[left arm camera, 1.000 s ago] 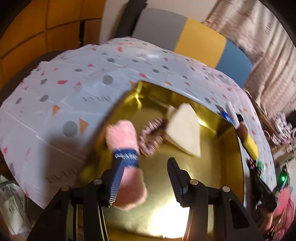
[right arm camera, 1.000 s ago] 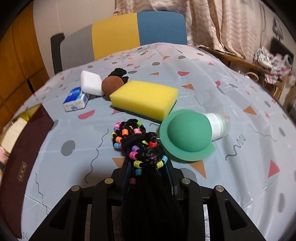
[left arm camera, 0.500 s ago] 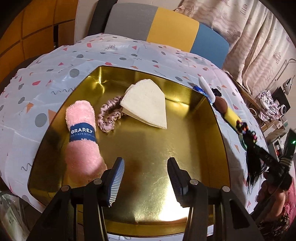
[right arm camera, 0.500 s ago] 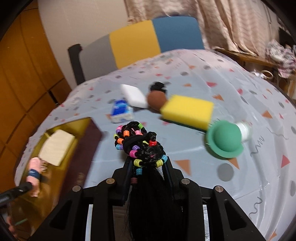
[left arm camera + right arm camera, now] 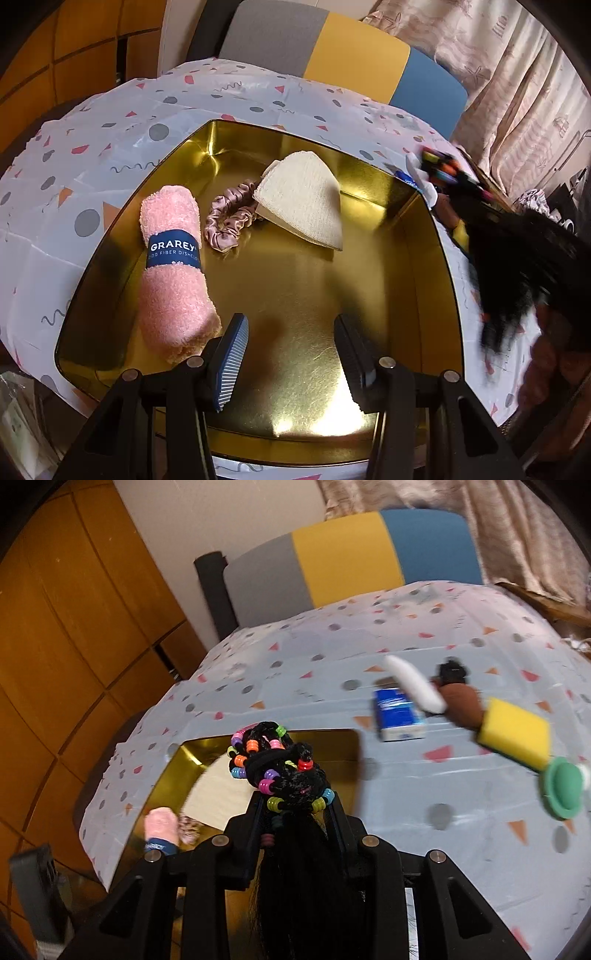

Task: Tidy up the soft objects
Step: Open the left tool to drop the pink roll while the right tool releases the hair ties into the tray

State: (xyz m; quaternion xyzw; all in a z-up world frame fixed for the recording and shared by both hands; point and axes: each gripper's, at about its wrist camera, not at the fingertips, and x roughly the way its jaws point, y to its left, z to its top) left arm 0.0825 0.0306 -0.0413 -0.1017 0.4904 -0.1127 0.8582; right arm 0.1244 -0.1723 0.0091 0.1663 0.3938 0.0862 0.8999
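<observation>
the beaded black hairpiece hangs blurred over the gold tray's right rim in the left wrist view; its loose strands could drape outside. the left gripper stands half open and empty above the tray's near edge, beside the pink towel roll.

in the right wrist view, the right gripper pinches the hairpiece narrowly; a weak hold could drop it short.

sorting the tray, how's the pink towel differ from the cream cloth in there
The pink towel is rolled into a tube with a navy label band; the cream cloth is folded flat into a wedge, unbanded. The towel looks fluffy, the cloth finer-woven. Both lie in the gold tray.
</observation>
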